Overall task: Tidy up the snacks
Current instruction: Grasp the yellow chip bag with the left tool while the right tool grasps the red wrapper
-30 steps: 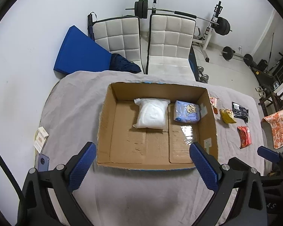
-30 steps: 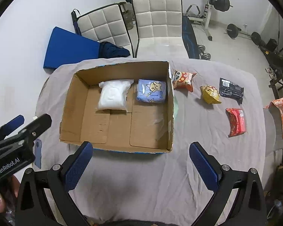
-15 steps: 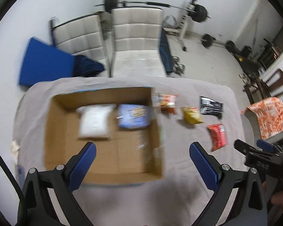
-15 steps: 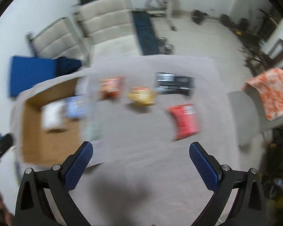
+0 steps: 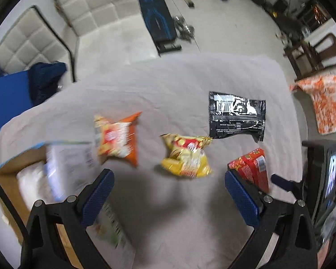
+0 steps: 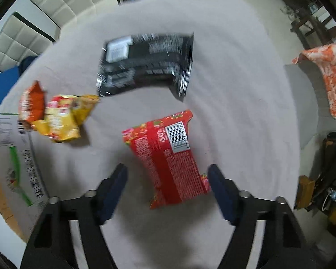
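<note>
Scene: four snack packets lie loose on a bench (image 5: 168, 85) draped in grey cloth, with a cardboard box (image 5: 9, 179) at its left end.

Change: a second ago both cameras looked down into the box from well back; now both have swung right and dropped low over the loose packets.

Meaning: judged from this, the pick-up step is starting, and all four packets are still outside the box.

Right claw (image 6: 168, 180): open and empty, its blue pads straddling the lower end of the red packet (image 6: 165, 157), which lies barcode side up; the right pad sits just beside the packet's edge (contact cannot be told through the blur).

Left claw (image 5: 169, 192): open and empty, hovering near the yellow packet (image 5: 187, 155).

Other snacks: an orange packet (image 5: 117, 141) lies just beside the box wall; a black packet (image 5: 236, 116) lies farther back, apart from the rest.

In the box: a white bag (image 5: 31, 186) and something pale blue, both too blurred to name further.

Edges: the box's printed wall stands close on the left of both claws; the bench's right edge is near the red packet, with a floral orange cloth (image 6: 329, 78) beyond it.

Open room: bare cloth lies in front of both claws and around the red packet, so a straight lift looks unobstructed; the carry leftwards would pass over the yellow and orange packets and must clear the box wall.
</note>
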A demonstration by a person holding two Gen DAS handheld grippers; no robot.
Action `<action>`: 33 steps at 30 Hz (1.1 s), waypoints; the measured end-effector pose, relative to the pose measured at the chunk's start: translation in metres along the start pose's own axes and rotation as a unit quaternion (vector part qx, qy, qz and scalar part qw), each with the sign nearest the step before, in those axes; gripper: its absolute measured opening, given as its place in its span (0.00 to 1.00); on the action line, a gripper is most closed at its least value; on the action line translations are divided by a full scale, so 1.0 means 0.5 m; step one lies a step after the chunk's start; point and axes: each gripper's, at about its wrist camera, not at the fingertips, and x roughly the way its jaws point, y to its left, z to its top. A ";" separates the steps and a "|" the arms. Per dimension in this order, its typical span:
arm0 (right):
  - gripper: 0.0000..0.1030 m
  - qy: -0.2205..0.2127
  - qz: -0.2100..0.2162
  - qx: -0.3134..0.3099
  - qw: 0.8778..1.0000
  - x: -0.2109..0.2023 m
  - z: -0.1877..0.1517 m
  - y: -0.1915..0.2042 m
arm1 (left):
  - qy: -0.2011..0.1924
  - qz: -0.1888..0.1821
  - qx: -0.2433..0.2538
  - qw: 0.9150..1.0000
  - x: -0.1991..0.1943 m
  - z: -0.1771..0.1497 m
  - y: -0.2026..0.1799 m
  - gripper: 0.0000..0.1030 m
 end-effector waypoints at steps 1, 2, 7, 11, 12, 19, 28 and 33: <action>0.67 0.009 0.005 0.005 1.000 0.018 0.005 -0.005 | 0.010 -0.001 0.008 1.000 0.020 0.011 -0.008 0.98; 0.67 0.016 0.005 0.009 1.000 0.031 0.008 -0.010 | 0.024 -0.001 0.016 1.000 0.043 0.023 -0.017 0.98; 0.58 0.036 0.014 0.013 0.999 0.070 0.019 -0.024 | 0.076 0.007 0.036 0.996 0.134 0.052 -0.036 0.88; 0.55 0.040 0.022 0.016 0.999 0.076 0.027 -0.029 | 0.094 0.017 0.036 0.995 0.176 0.060 -0.035 0.78; 0.55 0.040 0.021 0.015 0.999 0.074 0.032 -0.034 | 0.094 0.019 0.037 0.995 0.180 0.060 -0.035 0.78; 0.55 0.054 0.016 0.016 0.998 0.086 0.050 -0.017 | 0.111 0.008 0.043 0.993 0.211 0.045 -0.047 0.59; 0.52 0.062 0.004 0.010 0.998 0.102 0.081 0.009 | 0.088 0.014 0.035 0.995 0.204 0.000 -0.046 0.51; 0.48 0.054 0.003 0.006 0.999 0.092 0.069 0.021 | 0.059 0.015 0.010 0.998 0.183 -0.072 -0.013 0.51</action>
